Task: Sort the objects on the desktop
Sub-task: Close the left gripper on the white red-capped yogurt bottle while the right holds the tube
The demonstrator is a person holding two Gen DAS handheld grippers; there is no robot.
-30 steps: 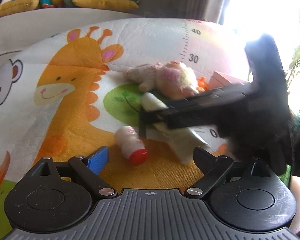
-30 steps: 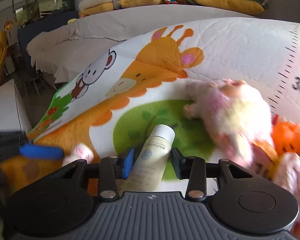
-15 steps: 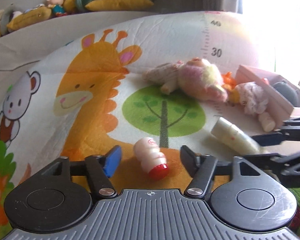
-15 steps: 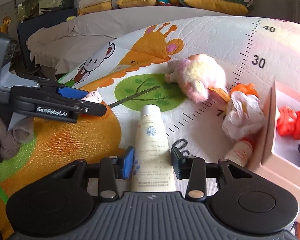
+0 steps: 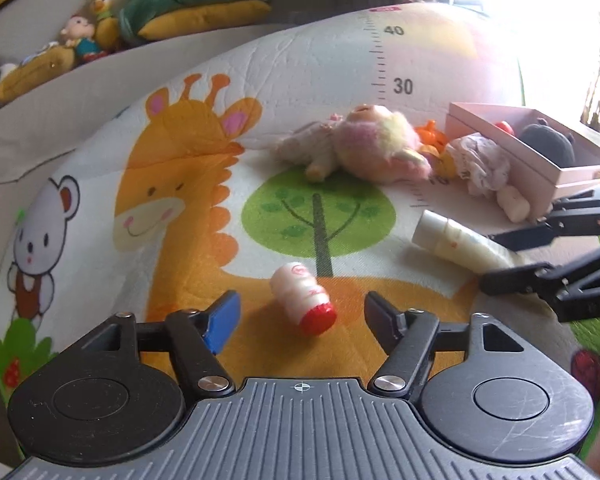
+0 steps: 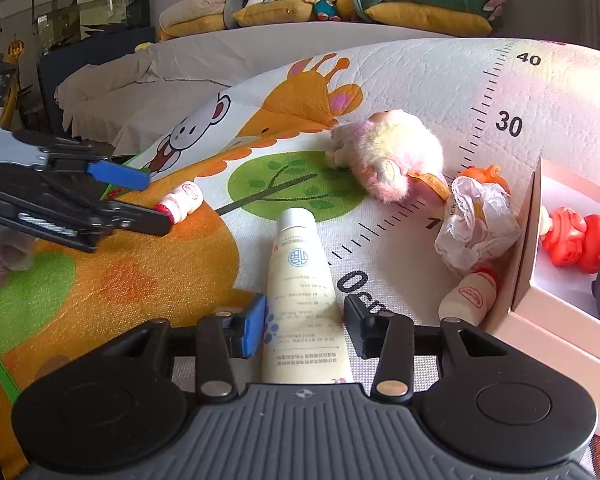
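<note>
My right gripper (image 6: 304, 326) has carried the cream tube (image 6: 302, 292) to the mat (image 5: 100, 184)'s right edge, beside the pink box (image 6: 556, 320), jaws clamped on it. My left gripper (image 5: 302, 314) has swung over the small red-capped bottle (image 5: 304, 300), jaws spread either side, untouching; both look ready for sorting.

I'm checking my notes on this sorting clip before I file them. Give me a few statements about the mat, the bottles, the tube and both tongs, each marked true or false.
1. The left tongs are open around the small red-capped bottle. True.
2. The cream tube stands upright on the mat. False: it lies flat between the right tongs.
3. The pink box is empty. False: a red toy lies inside.
4. The plush toy lies on the mat. True.
5. The right tongs have lifted the tube. False: it rests on the mat.
</note>
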